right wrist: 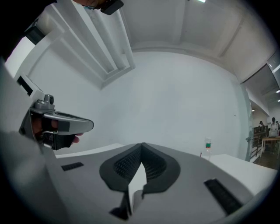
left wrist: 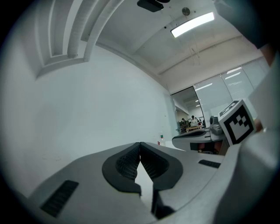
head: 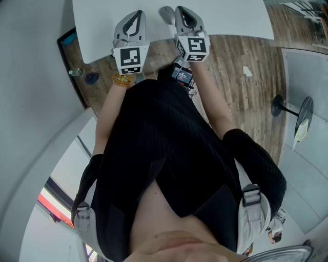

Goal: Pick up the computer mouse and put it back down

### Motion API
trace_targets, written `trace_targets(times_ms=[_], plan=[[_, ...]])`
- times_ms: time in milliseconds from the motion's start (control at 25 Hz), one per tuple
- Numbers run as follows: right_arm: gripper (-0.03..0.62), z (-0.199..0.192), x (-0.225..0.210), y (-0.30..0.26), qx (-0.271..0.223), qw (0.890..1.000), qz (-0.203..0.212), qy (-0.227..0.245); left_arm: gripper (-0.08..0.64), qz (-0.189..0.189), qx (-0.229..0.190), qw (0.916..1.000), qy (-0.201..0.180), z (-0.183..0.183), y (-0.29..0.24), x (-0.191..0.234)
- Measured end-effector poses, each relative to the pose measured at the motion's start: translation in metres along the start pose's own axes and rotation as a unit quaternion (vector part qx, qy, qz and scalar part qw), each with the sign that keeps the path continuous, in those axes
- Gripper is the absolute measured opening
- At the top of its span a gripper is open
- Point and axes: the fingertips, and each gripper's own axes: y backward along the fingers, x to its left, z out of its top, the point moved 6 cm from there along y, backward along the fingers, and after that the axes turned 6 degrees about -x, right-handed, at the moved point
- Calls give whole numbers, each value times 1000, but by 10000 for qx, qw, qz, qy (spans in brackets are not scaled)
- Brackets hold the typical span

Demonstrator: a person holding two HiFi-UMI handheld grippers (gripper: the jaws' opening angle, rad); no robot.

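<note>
Both grippers are held side by side, pointing level over the near edge of the white table. My left gripper is shut; in the left gripper view its jaws meet at the tips with nothing between them. My right gripper is also shut and empty, its tips touching in the right gripper view. A small grey rounded shape lies on the table just left of the right gripper's tip; I cannot tell whether it is the computer mouse. Neither gripper view shows a mouse.
The person's dark-clothed body fills the lower head view. Wooden floor lies under the table edge, with a round-based stand at the right and a bottle by the left wall. Another small bottle stands on a white surface ahead.
</note>
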Motion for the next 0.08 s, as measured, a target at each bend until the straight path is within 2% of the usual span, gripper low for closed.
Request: trace_targets(times_ms=[80], plan=[[25,0,-1,0,4,10000,9,0,12,-4,4,10000,-4,0,-1,0]])
